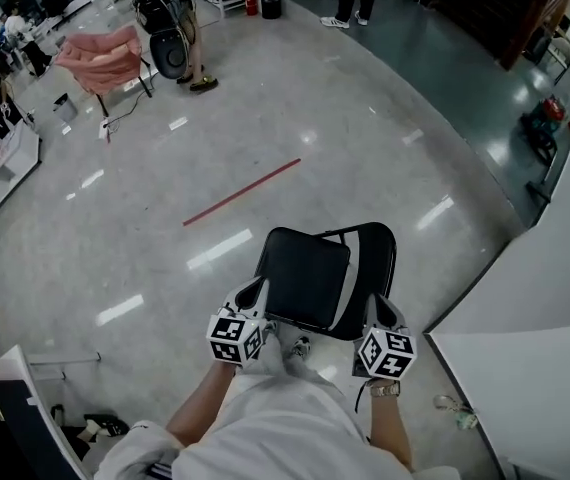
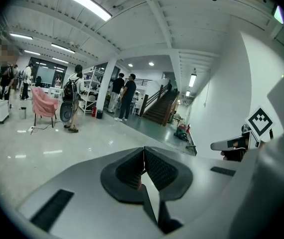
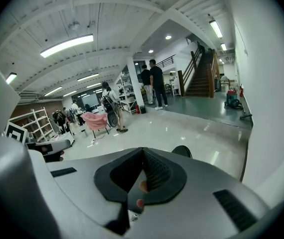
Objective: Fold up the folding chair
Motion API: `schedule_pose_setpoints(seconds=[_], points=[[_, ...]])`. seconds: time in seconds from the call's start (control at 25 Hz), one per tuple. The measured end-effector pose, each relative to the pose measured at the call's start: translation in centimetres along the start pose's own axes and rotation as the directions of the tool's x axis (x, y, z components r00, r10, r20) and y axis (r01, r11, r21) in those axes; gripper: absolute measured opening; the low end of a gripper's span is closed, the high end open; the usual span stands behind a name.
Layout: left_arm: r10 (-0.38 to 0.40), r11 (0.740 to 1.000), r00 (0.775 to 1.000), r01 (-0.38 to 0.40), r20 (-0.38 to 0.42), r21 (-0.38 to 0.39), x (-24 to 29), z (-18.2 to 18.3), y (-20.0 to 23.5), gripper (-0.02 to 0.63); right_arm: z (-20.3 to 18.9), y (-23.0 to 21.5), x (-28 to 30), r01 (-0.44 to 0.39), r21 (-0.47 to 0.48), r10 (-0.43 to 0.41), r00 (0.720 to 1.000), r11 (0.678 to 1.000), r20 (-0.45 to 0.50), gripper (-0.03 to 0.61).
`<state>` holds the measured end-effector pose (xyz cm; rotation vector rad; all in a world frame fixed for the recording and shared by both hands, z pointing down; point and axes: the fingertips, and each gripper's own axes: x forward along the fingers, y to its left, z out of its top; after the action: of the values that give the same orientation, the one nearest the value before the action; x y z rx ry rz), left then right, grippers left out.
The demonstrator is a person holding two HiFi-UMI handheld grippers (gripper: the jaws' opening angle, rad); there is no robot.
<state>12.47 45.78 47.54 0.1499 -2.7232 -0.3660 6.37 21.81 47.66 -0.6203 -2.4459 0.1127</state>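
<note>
Head view. The folding chair point(image 1: 320, 278) stands on the glossy grey floor point(image 1: 365, 138), directly in front of the person. It is black, and its seat pad faces up toward the camera with the backrest on the far right side. The left hand-held gripper point(image 1: 255, 293) sits at the near left corner of the seat. The right hand-held gripper point(image 1: 376, 306) sits at the near right side, beside the backrest frame. Whether either one touches the chair cannot be told from here. A red strip point(image 1: 242, 192) lies on the floor beyond the chair, well apart from it. A pink chair point(image 1: 100, 60) stands far off at the upper left, with a person with a backpack point(image 1: 170, 18) just beside it. A white wall point(image 1: 555, 288) runs along the right.

Left gripper view. The two black ribbed pads meet along their front edge. The jaws are closed, with nothing between them. The right hand-held gripper shows at the right edge. The pink chair and several standing people are far across the floor. A staircase point(image 2: 159, 108) rises in the background.

Right gripper view. The jaws are likewise closed and hold nothing. A rounded black part of the folding chair pokes up just past the jaw housing, right of centre. The left hand-held gripper shows at the left edge. The pink chair and staircase are in the distance.
</note>
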Motion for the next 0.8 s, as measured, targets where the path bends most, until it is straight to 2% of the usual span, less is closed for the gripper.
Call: schedule_pose_setpoints(seconds=[0.24, 0.48, 0.56, 0.68, 0.8], points=[[-0.062, 0.998, 0.993, 0.060, -0.103, -0.028, 3.7, -2.1, 2.2, 0.012, -0.9, -1.8, 1.3, 0.087, 0.011, -0.086, 0.993, 0.996, -0.077, 0.005], [-0.126, 0.991, 0.972, 0.113, -0.199, -0.073, 7.4, -4.2, 6.1, 0.012, -2.5, -1.6, 4.2, 0.099, -0.032, -0.103, 0.979, 0.995, -0.176, 0.005], [-0.140, 0.988, 0.962, 0.119, -0.235, -0.100, 8.6, -5.6, 7.5, 0.012, -3.6, -2.1, 5.3, 0.120, -0.037, -0.125, 0.968, 0.992, -0.217, 0.005], [-0.167, 0.982, 0.933, 0.128, -0.318, -0.138, 10.0, -8.4, 9.2, 0.017, -4.9, -3.4, 6.3, 0.161, -0.033, -0.164, 0.953, 0.986, -0.256, 0.006], [-0.180, 0.979, 0.902, 0.125, -0.392, -0.161, 11.2, -11.2, 10.9, 0.128, -5.8, -5.0, 7.0, 0.198, -0.047, -0.203, 0.935, 0.979, -0.292, 0.006]])
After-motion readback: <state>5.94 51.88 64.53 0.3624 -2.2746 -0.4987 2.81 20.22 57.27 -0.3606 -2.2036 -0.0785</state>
